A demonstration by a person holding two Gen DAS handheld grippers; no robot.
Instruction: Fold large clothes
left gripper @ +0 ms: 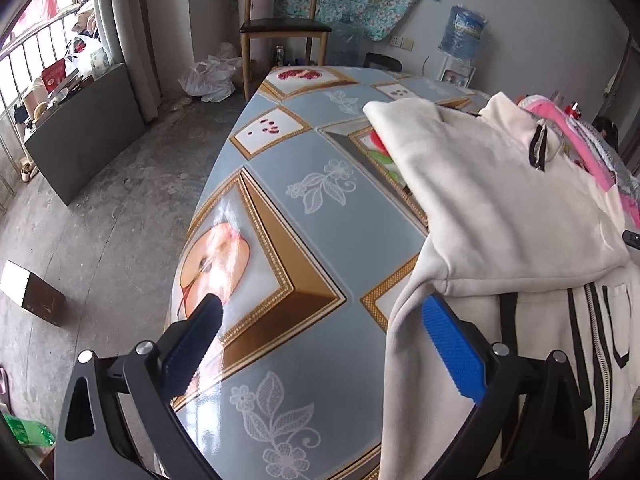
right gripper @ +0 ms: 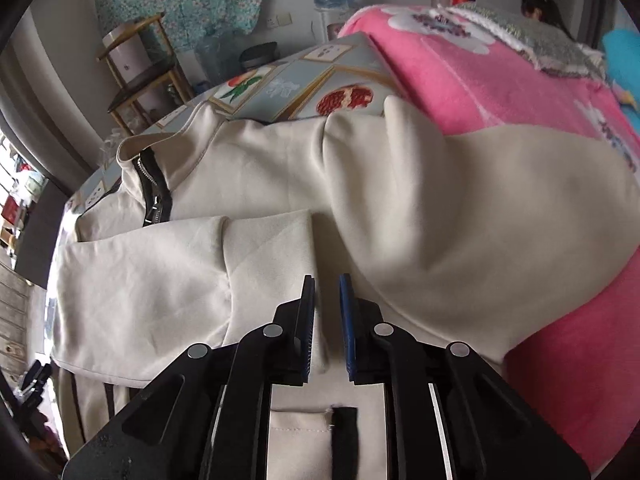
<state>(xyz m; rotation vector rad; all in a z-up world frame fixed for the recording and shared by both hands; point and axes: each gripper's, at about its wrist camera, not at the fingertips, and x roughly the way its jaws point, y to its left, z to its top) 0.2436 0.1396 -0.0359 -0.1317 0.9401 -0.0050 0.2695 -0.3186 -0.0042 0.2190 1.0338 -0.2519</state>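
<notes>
Garment: a cream zip-up jacket [left gripper: 500,208] with black trim lies spread on the desk [left gripper: 312,208], over its right-hand part as the left wrist view shows it; in the right wrist view the jacket [right gripper: 280,184] fills the middle of the picture.
Long axis: in the left wrist view the body runs from the near right edge of the picture up toward the collar, along the length of the desk; the zip lines at lower right follow that same line.
Collar end: the stand-up collar with its black zip [right gripper: 154,188] points away from the cameras, toward the far end of the desk.
Sleeve: one sleeve [left gripper: 404,124] is folded across the chest and sticks out to the left, its cuff lying on the patterned desk cloth.
Neighbour: a pink fleece blanket [right gripper: 500,80] lies just beside the jacket on its right, partly under it.
Left gripper [left gripper: 320,312]: fingers wide apart with only the desk cloth between them; the right finger [left gripper: 452,344] sits at the jacket's edge, whether touching it I cannot tell.
Right gripper [right gripper: 327,280]: fingers close together but with a narrow gap, low over the jacket's cream cloth; the pads do not visibly pinch any fold.
Background: a wooden chair [left gripper: 280,24] stands past the far end of the desk.
</notes>
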